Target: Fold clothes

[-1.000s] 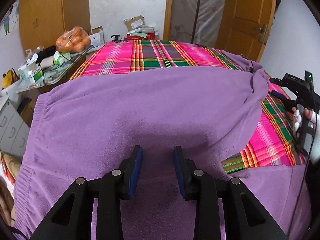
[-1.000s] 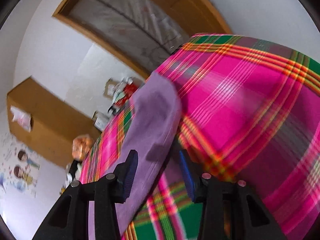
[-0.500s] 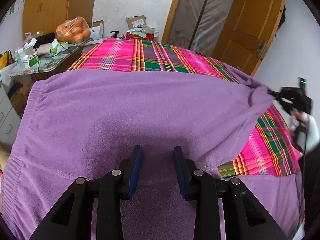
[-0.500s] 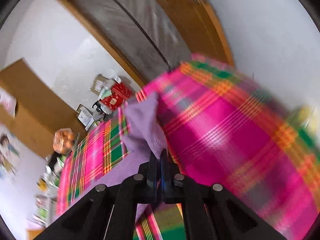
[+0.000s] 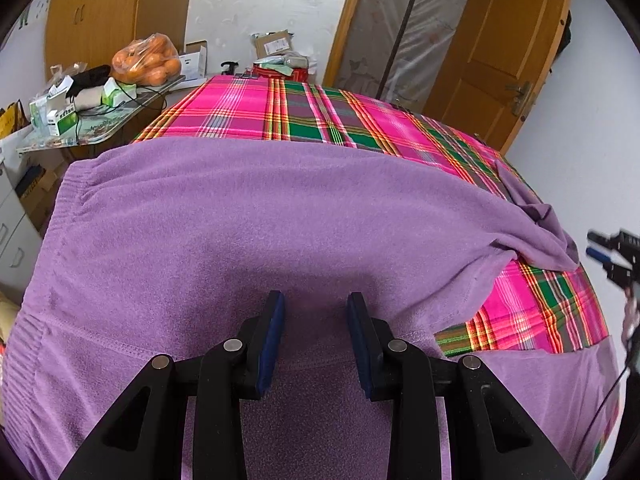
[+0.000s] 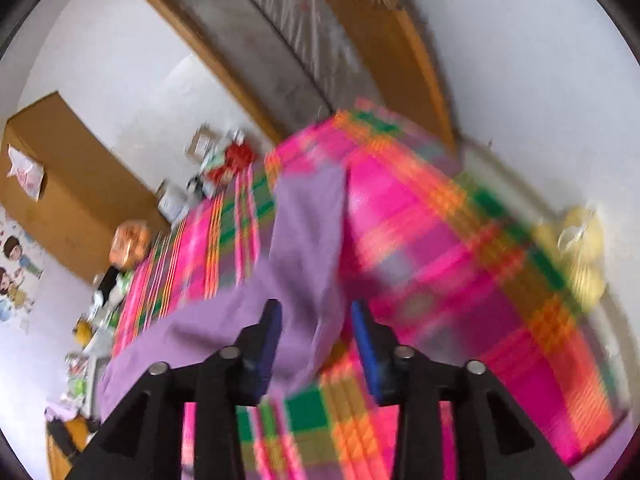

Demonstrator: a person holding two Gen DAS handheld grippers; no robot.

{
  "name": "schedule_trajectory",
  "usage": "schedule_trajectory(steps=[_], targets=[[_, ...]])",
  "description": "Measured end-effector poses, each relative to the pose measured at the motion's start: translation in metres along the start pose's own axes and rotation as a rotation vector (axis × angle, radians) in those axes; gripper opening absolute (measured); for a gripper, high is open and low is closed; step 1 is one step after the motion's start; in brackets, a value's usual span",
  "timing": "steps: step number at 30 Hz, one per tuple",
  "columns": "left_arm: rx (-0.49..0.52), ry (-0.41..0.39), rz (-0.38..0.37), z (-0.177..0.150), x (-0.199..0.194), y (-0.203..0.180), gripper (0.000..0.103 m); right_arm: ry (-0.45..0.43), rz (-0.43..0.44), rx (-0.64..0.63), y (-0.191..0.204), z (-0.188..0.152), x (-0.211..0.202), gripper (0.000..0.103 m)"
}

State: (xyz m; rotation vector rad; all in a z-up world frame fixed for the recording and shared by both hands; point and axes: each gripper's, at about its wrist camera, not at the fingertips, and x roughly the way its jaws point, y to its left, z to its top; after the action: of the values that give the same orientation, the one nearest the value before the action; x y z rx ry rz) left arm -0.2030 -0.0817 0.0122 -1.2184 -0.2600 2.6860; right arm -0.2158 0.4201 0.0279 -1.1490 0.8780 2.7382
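Stretching crosswise over the plaid bed [image 5: 320, 120], the purple sweater [image 5: 260, 220] underlies spread left tongs [image 5: 315, 334], opening right tongs [image 6: 316, 334].

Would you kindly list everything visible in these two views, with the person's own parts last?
purple garment: one, purple fleece, spread over the plaid cover, one end bunched at the right
plaid cover: one, pink, green and orange, over the bed
bag of oranges: one, clear bag of orange fruit, on the side table at far left
small boxes: several, white and green, on that side table
cardboard box: one, brown, beyond the bed's far end
red tin: one, below that box
wooden door: one, brown, back right
left hand-held gripper: one, black with blue pads, open above the garment
right hand-held gripper: one, same colours, jaws opening, garment end between them
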Motion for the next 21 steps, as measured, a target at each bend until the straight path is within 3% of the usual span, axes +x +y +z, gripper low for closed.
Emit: schedule_trajectory(steps=[7, 14, 21], targets=[[-0.014, -0.002, -0.012, 0.001, 0.001, 0.002, 0.033, 0.057, -0.012, -0.13, 0.008, 0.074, 0.084, 0.047], [-0.028, -0.005, -0.024, 0.001, 0.001, 0.004, 0.033, 0.127, -0.068, -0.17, 0.025, 0.085, 0.147, 0.047], [-0.031, -0.005, -0.027, 0.001, 0.001, 0.005, 0.033, 0.079, -0.161, -0.227, 0.036, 0.087, 0.154, 0.04]])
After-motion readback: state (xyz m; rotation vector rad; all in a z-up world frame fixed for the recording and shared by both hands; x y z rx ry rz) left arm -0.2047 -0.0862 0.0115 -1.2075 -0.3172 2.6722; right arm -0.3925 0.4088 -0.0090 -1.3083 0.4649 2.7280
